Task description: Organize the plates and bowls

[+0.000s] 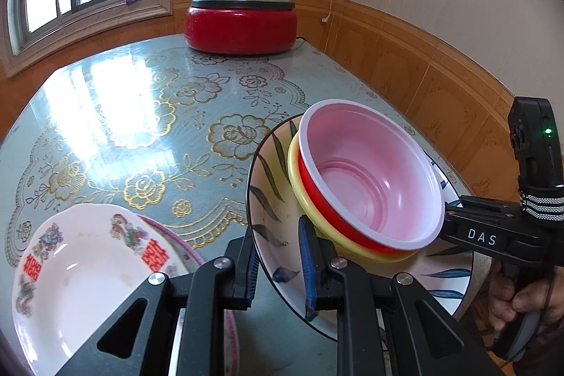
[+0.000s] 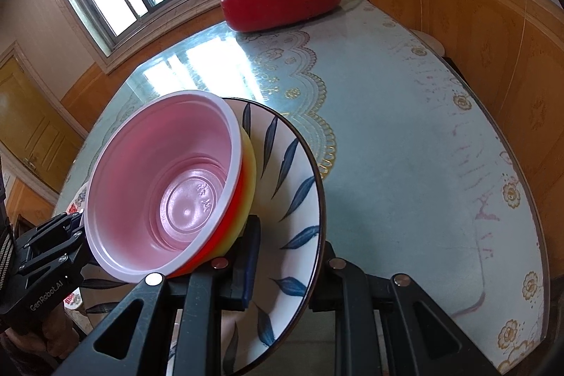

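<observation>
Above the floral counter (image 1: 148, 115), each hand-held gripper, left (image 1: 278, 256) and right (image 2: 287, 265), clamps the leaf-patterned plate (image 1: 271, 199) carrying tilted nested bowls (image 1: 370, 178).

Right claw (image 2: 282, 265) clamps leaf-pattern plate (image 2: 299, 164) rim; pink bowl (image 2: 165, 185) in yellow bowl (image 2: 251, 161) rides plate
</observation>
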`<state>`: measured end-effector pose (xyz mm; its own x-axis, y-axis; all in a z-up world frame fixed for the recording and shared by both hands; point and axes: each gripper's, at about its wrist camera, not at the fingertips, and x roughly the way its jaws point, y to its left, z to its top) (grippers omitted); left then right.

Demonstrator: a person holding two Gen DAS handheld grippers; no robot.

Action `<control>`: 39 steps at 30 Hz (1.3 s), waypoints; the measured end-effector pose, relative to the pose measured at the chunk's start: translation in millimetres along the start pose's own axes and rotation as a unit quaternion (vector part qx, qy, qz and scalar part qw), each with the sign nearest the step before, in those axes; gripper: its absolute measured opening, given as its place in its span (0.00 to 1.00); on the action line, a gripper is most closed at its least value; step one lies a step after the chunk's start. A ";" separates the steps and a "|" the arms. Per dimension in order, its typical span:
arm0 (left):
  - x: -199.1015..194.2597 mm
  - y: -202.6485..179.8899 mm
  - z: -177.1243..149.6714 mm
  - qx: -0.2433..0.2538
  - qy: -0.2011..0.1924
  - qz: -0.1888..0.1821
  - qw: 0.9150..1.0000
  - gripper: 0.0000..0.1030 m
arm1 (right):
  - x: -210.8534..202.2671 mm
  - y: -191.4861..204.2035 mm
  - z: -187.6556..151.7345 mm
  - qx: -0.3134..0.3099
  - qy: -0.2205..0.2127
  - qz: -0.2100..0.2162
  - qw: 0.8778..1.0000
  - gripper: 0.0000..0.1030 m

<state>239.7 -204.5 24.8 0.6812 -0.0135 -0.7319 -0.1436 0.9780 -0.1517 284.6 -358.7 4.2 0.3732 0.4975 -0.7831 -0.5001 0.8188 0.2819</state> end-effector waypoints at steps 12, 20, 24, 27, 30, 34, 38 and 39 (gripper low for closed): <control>-42.0 48.6 -4.6 -0.016 -0.012 0.002 1.000 0.19 | -9.4 63.2 5.5 -0.015 -0.009 0.011 1.000 0.20; -68.2 93.4 -17.1 -0.032 -0.009 0.005 0.999 0.19 | -3.2 115.4 6.1 -0.029 -0.011 0.020 0.999 0.20; -81.0 116.6 -21.3 -0.042 -0.018 0.010 0.999 0.19 | 2.3 141.1 -0.5 -0.031 -0.007 0.029 0.999 0.20; -88.5 132.6 -26.2 -0.041 -0.020 0.013 0.999 0.19 | 7.5 157.1 -5.5 -0.032 -0.004 0.035 0.999 0.20; -91.9 149.4 -34.5 -0.044 -0.013 0.012 0.999 0.19 | 13.6 173.1 -9.8 -0.036 -0.001 0.035 0.999 0.20; -99.0 167.0 -47.6 -0.041 -0.005 0.012 0.999 0.19 | 23.5 186.9 -15.1 -0.036 0.007 0.037 0.999 0.20; -105.7 181.5 -55.6 -0.039 0.003 0.009 0.999 0.19 | 30.7 200.2 -28.2 -0.031 0.017 0.036 0.999 0.20; -105.8 183.9 -56.9 -0.035 0.005 0.009 0.999 0.19 | 33.4 201.7 -32.5 -0.028 0.020 0.035 0.999 0.20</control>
<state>100.4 -35.1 36.5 0.6712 0.0014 -0.7412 -0.2064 0.9608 -0.1850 170.8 -186.3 16.9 0.3041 0.5403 -0.7846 -0.5668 0.7646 0.3068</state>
